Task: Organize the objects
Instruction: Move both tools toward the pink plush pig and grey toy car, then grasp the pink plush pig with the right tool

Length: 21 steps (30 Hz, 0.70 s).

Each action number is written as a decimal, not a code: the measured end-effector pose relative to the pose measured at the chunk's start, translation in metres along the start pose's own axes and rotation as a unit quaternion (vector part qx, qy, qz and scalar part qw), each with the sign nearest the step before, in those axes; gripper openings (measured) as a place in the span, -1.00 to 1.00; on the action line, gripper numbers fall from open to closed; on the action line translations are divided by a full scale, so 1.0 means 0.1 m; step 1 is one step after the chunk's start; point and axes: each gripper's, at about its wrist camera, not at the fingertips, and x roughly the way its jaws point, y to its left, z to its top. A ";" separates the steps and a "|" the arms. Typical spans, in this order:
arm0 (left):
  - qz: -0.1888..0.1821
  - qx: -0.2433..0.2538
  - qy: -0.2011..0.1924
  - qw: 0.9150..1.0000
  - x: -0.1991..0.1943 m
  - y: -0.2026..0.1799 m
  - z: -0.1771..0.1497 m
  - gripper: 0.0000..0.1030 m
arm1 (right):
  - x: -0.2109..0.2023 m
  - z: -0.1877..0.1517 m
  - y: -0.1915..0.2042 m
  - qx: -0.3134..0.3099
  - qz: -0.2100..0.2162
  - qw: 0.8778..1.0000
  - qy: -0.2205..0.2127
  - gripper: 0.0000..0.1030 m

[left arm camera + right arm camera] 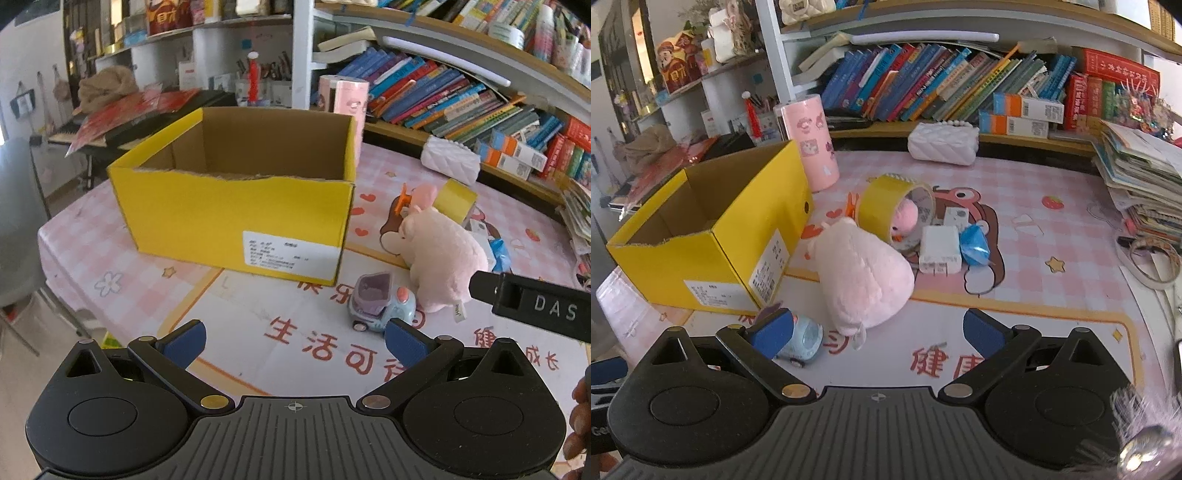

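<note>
**Yellow box empty, both grippers spread above the mat**

Yellow corrugated cardboard box [236, 206] sits open-topped on the pink checked table mat [110, 266], its torn front rim facing your left gripper [295, 343]; the brown interior that shows holds nothing. A white printed label is stuck on its front wall, low and toward the right.

Your left gripper hovers with its blue-padded fingers [406, 345] spread wide, nothing between them. Your right gripper [877, 332] is likewise spread and holds nothing; its left pad sits in front of the small pale-blue toy car [801, 341].

Objects to sort, all on the mat to the right of the box:
- Pale-blue toy car with a lilac tipper bed [380, 302], near the box's front right corner.
- Pink plush pig [860, 273], lying on its side just behind the car, close to the box's side wall.
- Yellow roll of packing tape [894, 206], tilted on its edge behind the pig; something pink shows through its core.
- White plug-in charger block [940, 249], flat, prongs toward you, just right of the tape.
- Crumpled blue plastic wrapper [975, 245], touching the charger's right side.
- Small orange item [402, 201] beside the tape; too hidden to identify.

Background: tall pink cylindrical container [810, 140] behind the box, white quilted pouch [943, 144] at the shelf edge, slanted row of books [942, 81] above.
</note>
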 end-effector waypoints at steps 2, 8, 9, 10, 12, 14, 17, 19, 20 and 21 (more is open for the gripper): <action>-0.006 0.008 -0.001 1.000 0.02 -0.04 0.01 1.00 | 0.03 0.03 -0.05 0.008 0.002 1.000 0.001 0.94; -0.009 0.035 0.018 0.999 0.11 -0.16 0.02 1.00 | 0.13 0.13 -0.18 0.031 0.021 0.999 0.013 0.94; -0.010 0.036 0.021 0.999 0.12 -0.17 0.02 1.00 | 0.15 0.15 -0.18 0.025 0.027 0.999 0.014 0.87; -0.010 0.036 0.024 0.999 0.14 -0.18 0.02 1.00 | 0.18 0.16 -0.17 0.014 0.034 0.999 0.015 0.83; -0.014 0.036 0.029 0.999 0.15 -0.18 0.02 0.98 | 0.24 0.19 -0.12 -0.014 0.046 0.999 0.020 0.69; -0.018 0.038 0.028 0.999 0.16 -0.20 0.02 0.98 | 0.32 0.22 -0.07 -0.046 0.051 0.997 0.020 0.56; -0.029 0.042 0.026 0.998 0.16 -0.23 0.03 0.95 | 0.47 0.29 0.00 -0.090 0.054 0.994 0.015 0.47; -0.040 0.045 0.025 0.998 0.17 -0.25 0.04 0.92 | 0.59 0.33 0.05 -0.113 0.054 0.992 0.017 0.46; -0.044 0.046 0.025 0.998 0.17 -0.26 0.05 0.91 | 0.67 0.36 0.07 -0.123 0.056 0.991 0.021 0.45; -0.049 0.047 0.026 0.997 0.19 -0.28 0.06 0.88 | 0.74 0.38 0.08 -0.131 0.056 0.989 0.027 0.40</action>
